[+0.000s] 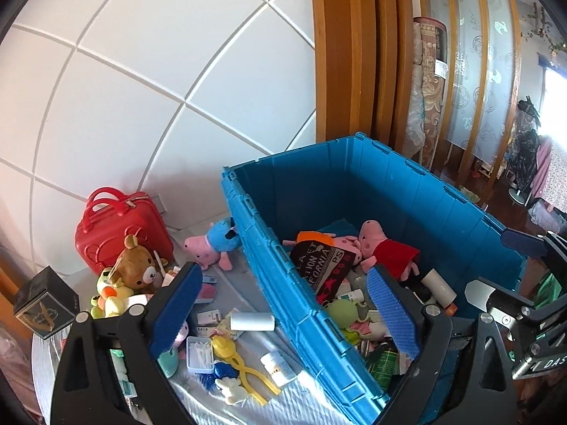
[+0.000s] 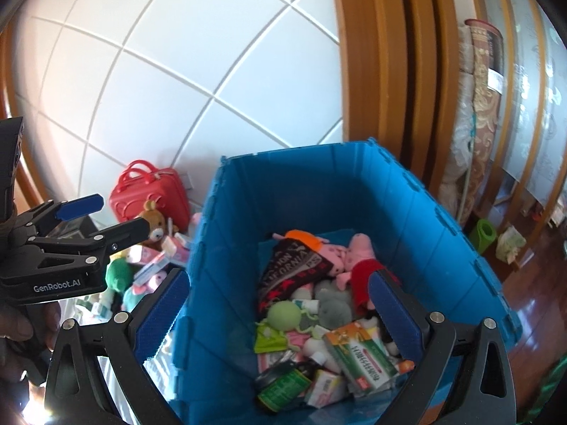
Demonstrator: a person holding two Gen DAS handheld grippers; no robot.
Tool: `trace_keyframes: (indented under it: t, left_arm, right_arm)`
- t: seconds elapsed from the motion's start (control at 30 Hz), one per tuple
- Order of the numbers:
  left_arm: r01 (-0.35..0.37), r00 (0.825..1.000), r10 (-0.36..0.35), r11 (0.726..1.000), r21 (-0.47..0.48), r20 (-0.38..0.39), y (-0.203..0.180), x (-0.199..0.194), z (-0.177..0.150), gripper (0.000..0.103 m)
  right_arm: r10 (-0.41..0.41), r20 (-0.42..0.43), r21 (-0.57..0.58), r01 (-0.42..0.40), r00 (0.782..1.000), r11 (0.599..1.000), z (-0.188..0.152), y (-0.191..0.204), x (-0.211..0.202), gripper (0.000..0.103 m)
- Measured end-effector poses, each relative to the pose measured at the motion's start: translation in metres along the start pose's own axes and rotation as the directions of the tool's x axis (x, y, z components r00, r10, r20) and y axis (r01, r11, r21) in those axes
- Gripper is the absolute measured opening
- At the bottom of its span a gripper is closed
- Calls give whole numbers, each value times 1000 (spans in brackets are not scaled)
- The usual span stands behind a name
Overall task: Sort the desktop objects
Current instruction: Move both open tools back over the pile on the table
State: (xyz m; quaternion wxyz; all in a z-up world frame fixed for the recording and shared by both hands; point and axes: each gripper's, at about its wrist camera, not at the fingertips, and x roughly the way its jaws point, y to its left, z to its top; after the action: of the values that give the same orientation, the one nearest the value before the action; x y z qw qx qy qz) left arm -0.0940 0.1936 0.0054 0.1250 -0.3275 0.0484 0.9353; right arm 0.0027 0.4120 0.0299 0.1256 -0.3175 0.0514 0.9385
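A blue crate (image 1: pixel 269 248) (image 2: pixel 198 248) stands open and holds a pig plush in a red dress (image 1: pixel 386 248) (image 2: pixel 358 258), a black lettered pouch (image 1: pixel 322 265) (image 2: pixel 290 269), a green box (image 2: pixel 361 357), a dark jar (image 2: pixel 280 386) and other small things. My left gripper (image 1: pixel 283 315) (image 2: pixel 106 217) hangs open over the crate's left wall, empty. Above the crate's inside, my right gripper (image 2: pixel 280 315) (image 1: pixel 496 269) stands wide open with nothing between its pads. Left of the crate, the table carries a white roll (image 1: pixel 251 320), yellow tongs (image 1: pixel 244 368) and a white bottle (image 1: pixel 278 372).
A red case (image 1: pixel 117 230) (image 2: pixel 149 194), a bear plush (image 1: pixel 136 265), a pig plush in blue (image 1: pixel 212 244) and a black box (image 1: pixel 39 304) sit further left by the white wall. A wooden door frame (image 2: pixel 372 53) rises behind the crate. A hand (image 2: pixel 21 318) grips the left tool.
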Motion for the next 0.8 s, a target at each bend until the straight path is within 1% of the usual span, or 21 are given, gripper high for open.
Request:
trace_keyframes:
  t: [0.27, 0.47, 0.8]
  left_arm:
    - [-75, 997, 74, 995, -71, -12, 57, -23, -31, 95]
    - [-117, 993, 114, 986, -122, -32, 103, -33, -55, 95]
    - [-171, 985, 161, 968, -182, -66, 170, -47, -90, 95]
  right_arm:
    - [59, -29, -78, -61, 998, 995, -4, 61, 7, 103]
    - [100, -60, -138, -108, 993, 985, -10, 113, 17, 103]
    - [151, -113, -205, -171, 982, 964, -23, 187, 34, 103]
